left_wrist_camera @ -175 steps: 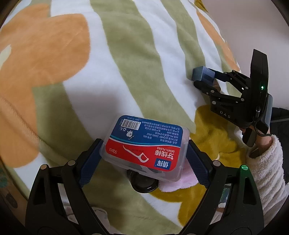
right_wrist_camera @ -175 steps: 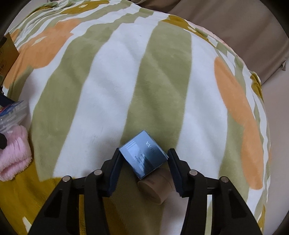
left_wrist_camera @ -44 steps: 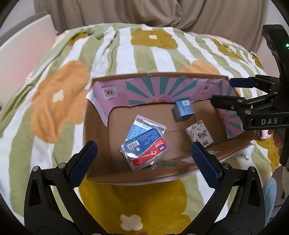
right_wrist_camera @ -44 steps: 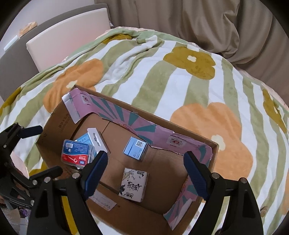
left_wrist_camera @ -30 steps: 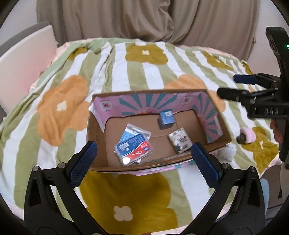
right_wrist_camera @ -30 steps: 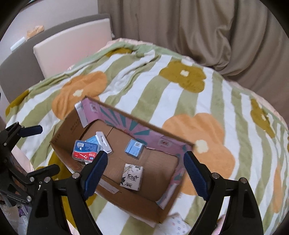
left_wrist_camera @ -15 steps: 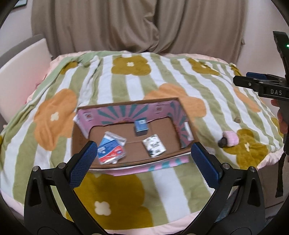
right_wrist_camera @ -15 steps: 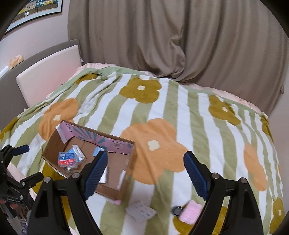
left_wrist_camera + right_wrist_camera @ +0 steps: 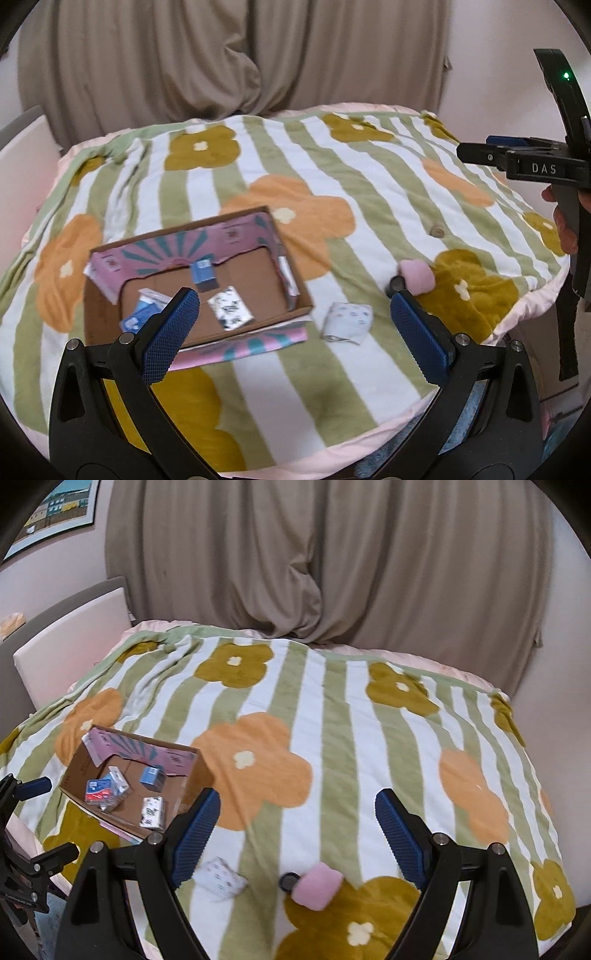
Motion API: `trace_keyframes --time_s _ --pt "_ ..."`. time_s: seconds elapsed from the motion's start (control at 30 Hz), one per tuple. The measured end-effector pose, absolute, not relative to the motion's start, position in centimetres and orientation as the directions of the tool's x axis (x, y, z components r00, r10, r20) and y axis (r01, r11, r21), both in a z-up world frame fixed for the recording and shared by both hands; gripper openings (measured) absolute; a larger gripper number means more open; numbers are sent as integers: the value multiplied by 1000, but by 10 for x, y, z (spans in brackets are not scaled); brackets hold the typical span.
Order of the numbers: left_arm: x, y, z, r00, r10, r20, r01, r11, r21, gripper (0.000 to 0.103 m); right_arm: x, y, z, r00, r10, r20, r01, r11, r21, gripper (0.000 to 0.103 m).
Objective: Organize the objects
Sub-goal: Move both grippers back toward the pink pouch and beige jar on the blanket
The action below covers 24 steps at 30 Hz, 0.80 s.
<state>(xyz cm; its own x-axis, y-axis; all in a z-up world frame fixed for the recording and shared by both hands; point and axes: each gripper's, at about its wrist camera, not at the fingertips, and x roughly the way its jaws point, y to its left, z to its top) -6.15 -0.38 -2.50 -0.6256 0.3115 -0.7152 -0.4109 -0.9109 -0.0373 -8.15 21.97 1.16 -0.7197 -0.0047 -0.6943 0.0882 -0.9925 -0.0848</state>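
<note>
Now the left claw is spread wide and holds nothing; its blue pads stand well apart above the near edge of the bed. Between its fingers, on the blanket, lies a small white patterned packet. It is just beside the right end of the cardboard box, but outside it. Behind the left pad the box is open, and inside it are a blue carton, a black-and-white packet and a flat blue and red dental floss case, which the pad partly hides. Just behind the right pad lies a pink fluffy roll with a dark round cap touching it.

The right claw is also spread and empty. From its view the white packet is near its left pad, and the pink roll lies low between the two fingers, on a yellow flower of the blanket. The box is well to the left of this claw. A hand holds the right claw's grip at the right side of the bed.
</note>
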Motion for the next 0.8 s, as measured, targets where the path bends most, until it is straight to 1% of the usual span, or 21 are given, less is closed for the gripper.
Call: trace_keyframes --time_s 0.47,0.8 --pt "-60 96 -57 -541 359 -761 -523 -852 -31 103 -67 311 -25 -680 48 -732 -6 -998 -60 83" --pt "-83 179 -100 -438 401 -804 -589 -804 -80 103 -77 374 -82 -622 55 -781 -29 -998 -47 83"
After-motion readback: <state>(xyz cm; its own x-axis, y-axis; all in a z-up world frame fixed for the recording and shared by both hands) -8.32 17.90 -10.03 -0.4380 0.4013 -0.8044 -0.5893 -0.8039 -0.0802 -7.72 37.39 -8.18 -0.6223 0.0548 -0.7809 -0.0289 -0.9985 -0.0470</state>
